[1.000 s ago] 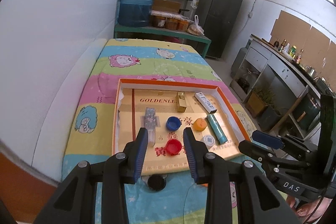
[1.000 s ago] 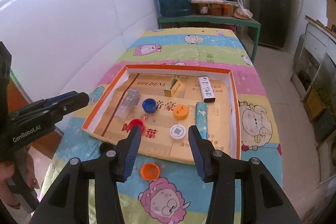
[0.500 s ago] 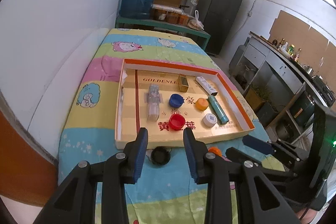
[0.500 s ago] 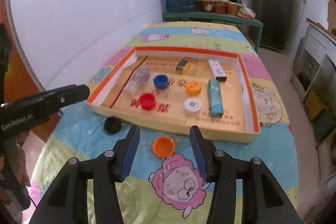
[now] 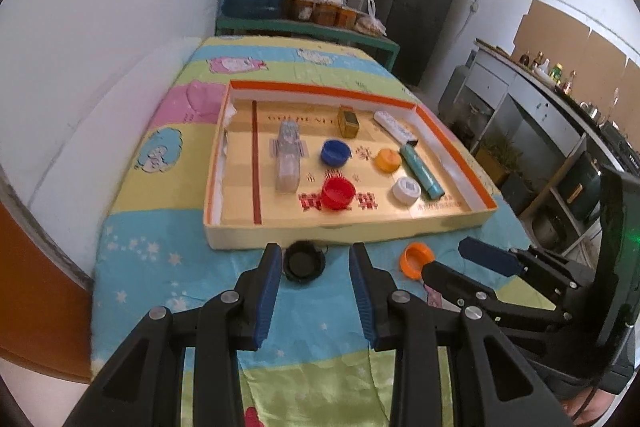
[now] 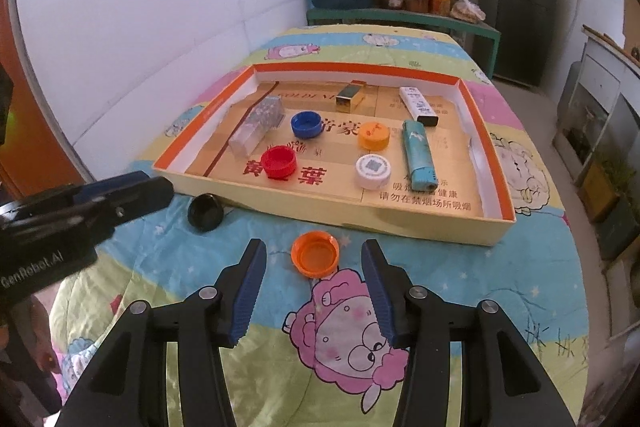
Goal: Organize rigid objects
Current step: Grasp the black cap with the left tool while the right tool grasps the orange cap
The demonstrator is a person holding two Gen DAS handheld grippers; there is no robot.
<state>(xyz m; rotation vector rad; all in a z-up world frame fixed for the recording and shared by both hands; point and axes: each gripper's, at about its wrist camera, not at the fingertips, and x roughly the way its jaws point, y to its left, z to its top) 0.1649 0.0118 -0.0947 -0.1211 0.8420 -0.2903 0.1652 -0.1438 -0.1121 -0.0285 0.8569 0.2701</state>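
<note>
Lying just outside the box's (image 6: pixel 420 227) near wall on the quilted desk (image 6: pixel 440 287), the orange cap (image 6: pixel 315 253) and black cap (image 5: pixel 303 261) each sit ahead of gaping, empty tongs: right tongs (image 6: pixel 313 291), left tongs (image 5: pixel 316 291); lowering squarely should keep the rims from skidding.
</note>
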